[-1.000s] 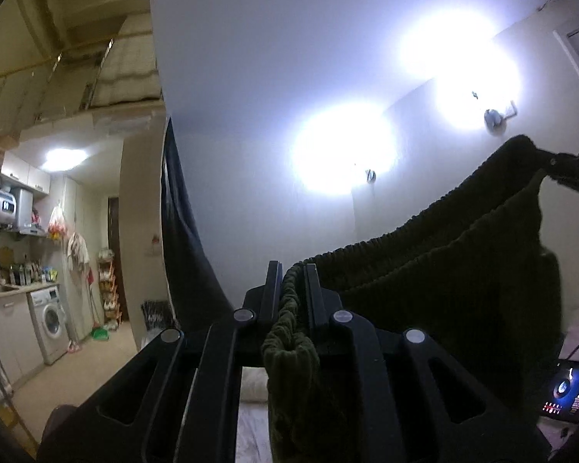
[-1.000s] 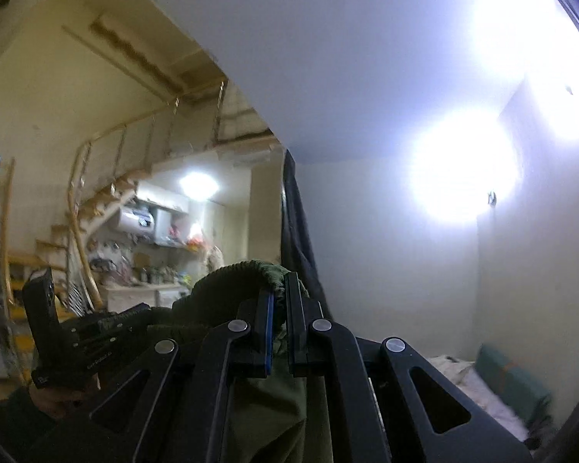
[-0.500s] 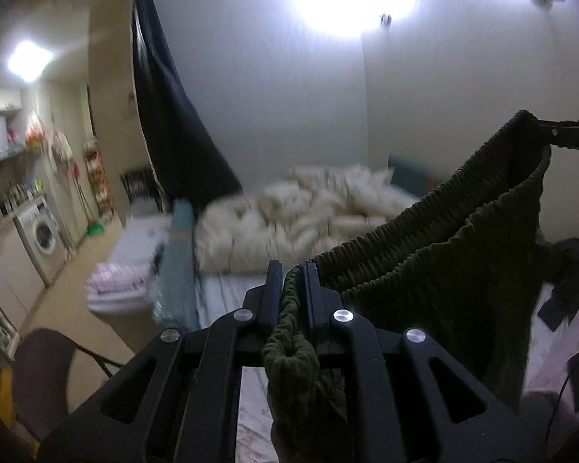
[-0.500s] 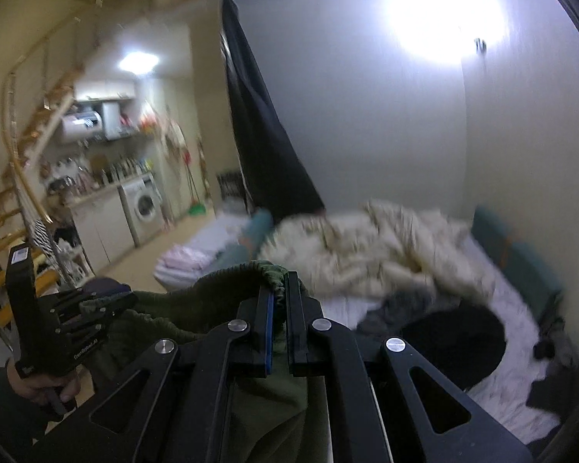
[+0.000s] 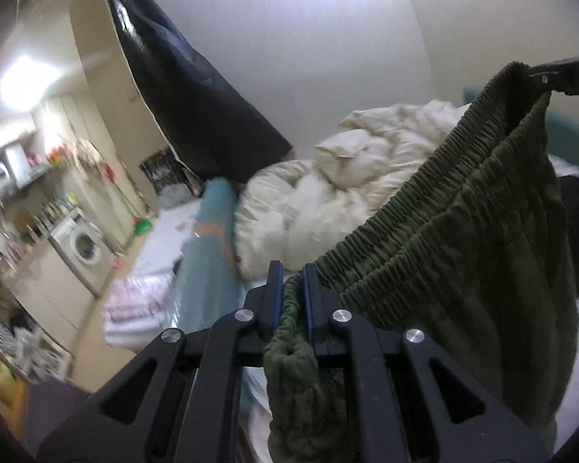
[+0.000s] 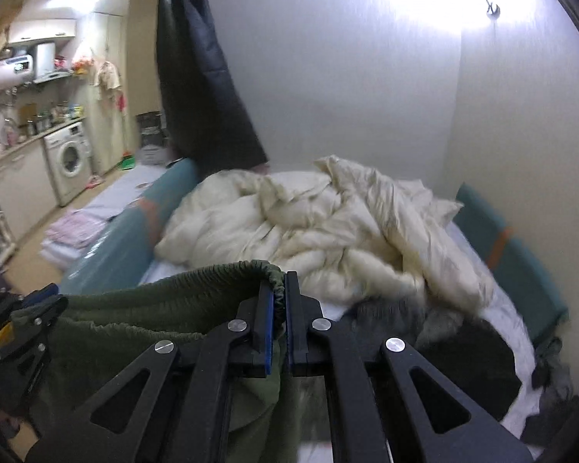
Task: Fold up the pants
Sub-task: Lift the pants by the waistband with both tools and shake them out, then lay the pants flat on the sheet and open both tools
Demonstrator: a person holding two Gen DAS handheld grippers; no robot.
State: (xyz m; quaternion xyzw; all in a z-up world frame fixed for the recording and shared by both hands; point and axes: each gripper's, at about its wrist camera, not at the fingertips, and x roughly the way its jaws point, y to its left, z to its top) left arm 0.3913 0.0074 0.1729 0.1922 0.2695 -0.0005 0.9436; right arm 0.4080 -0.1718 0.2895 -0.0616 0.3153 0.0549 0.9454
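Observation:
Dark green corduroy pants with a gathered elastic waistband hang in the air above the bed, stretched between both grippers. My left gripper is shut on one end of the waistband, which bunches between its pads. My right gripper is shut on the other end of the pants. In the left wrist view the right gripper shows at the upper right, pinching the waistband. In the right wrist view the left gripper appears at the lower left, holding the cloth. The legs drop out of sight below.
A crumpled cream duvet covers the far half of the bed, with dark clothes at its near right. Teal bolsters line both sides. Folded pink bedding lies on the floor left. A washing machine and kitchen counter stand beyond.
Both grippers have swung down and forward with the pants held taut; the views went from ceiling and lamps to the bed and duvet. The grips on the waistband are unchanged.

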